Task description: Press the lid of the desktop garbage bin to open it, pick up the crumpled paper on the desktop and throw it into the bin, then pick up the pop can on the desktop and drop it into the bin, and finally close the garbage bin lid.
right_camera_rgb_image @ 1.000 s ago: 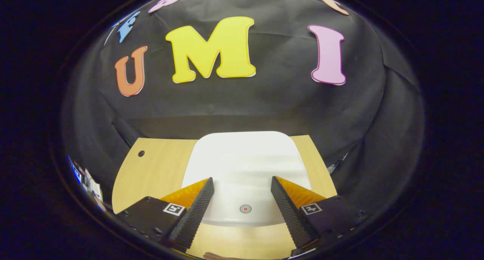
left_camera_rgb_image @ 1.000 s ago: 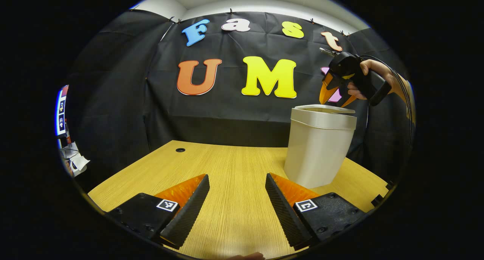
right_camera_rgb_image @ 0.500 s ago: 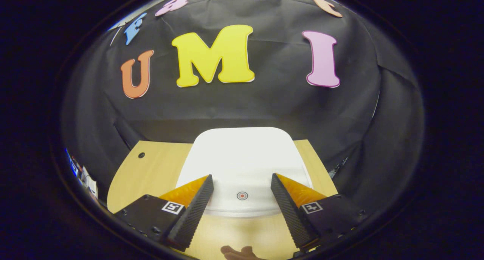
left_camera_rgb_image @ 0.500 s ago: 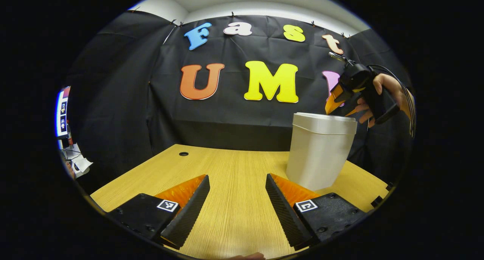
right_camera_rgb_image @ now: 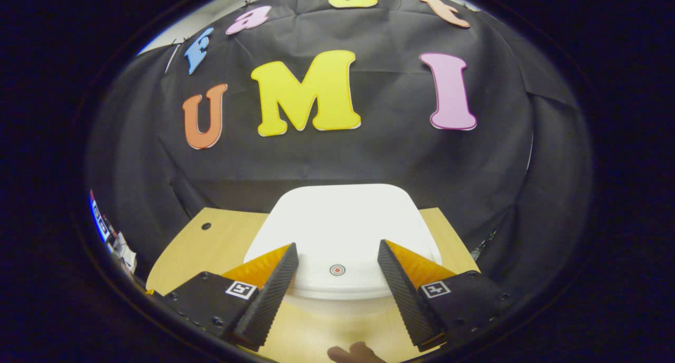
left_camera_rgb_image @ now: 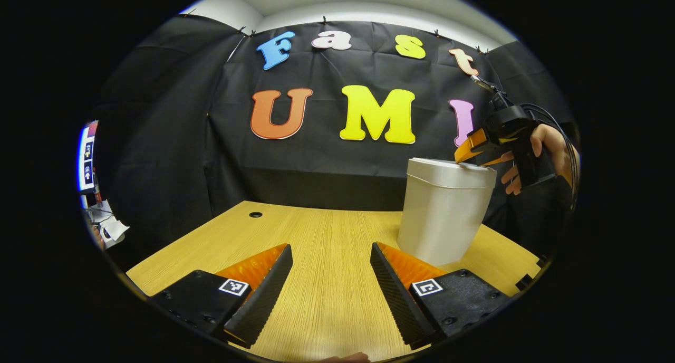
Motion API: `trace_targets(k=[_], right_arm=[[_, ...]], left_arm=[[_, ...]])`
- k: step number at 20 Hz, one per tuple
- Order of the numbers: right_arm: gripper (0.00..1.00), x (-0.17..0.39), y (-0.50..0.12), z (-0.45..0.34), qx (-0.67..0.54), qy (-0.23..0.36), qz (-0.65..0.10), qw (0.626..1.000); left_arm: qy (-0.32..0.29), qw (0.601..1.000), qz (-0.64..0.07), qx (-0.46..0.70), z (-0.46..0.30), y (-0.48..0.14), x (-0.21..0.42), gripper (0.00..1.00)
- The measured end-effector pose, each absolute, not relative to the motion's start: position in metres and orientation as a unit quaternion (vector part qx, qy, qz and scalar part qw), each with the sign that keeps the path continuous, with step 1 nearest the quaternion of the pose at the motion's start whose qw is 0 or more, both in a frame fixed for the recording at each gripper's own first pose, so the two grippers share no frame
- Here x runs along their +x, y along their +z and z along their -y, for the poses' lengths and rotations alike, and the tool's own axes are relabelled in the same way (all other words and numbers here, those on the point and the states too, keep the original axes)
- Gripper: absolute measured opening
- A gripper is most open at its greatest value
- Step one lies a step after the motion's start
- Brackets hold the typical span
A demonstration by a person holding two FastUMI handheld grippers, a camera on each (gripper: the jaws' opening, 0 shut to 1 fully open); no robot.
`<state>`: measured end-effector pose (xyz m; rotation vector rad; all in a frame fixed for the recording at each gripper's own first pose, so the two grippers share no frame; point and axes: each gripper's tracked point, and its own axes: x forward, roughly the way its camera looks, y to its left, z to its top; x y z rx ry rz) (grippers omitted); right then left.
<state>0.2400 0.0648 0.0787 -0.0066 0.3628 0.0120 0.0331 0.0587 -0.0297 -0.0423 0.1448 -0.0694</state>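
Two views cover this moment. In the left gripper view, the left tongs fill the bottom centre of the frame, spread wide with nothing between them, held low over the bare wooden table. I judge they wait there so as to keep out of the way of the other hand. The bin stands at the right of the frame on the table's far right part, its lid lying flat and shut. At the upper right a hand holds the right tongs angled down, the tips at the lid's right edge; whether they touch it I cannot tell. That slant suits a downward press on the lid.

In the right gripper view, the right tongs sit at the bottom centre, wide apart and empty, looking down on the white lid in the lower middle of the frame. A small red ring mark near the lid's front edge lies between the two fingers, likely the press spot. The table shows to either side of the bin, and the black cloth wall rises behind it. With the lid down, this looks like a press on it.
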Motion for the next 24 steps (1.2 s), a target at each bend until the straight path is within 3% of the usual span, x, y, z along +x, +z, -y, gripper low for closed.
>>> trace_targets(k=[5,10,17,24], right_arm=[[0.96,0.216,0.081,-0.071,-0.027,-0.001,-0.085,0.996],[0.94,0.155,0.071,-0.074,0.003,0.006,-0.034,0.999],[0.96,0.094,0.051,-0.070,0.032,0.025,-0.032,0.999],[0.96,0.059,0.028,-0.048,0.014,0.005,-0.020,1.000]], left_arm=[[-0.030,0.998,-0.061,-0.010,-0.059,-0.023,0.029,0.96],[-0.040,0.998,-0.047,-0.008,-0.054,-0.014,0.026,0.96],[-0.030,0.999,-0.038,-0.009,-0.061,-0.008,0.023,0.96],[-0.027,0.999,-0.037,-0.015,-0.062,-0.006,0.024,0.96]])
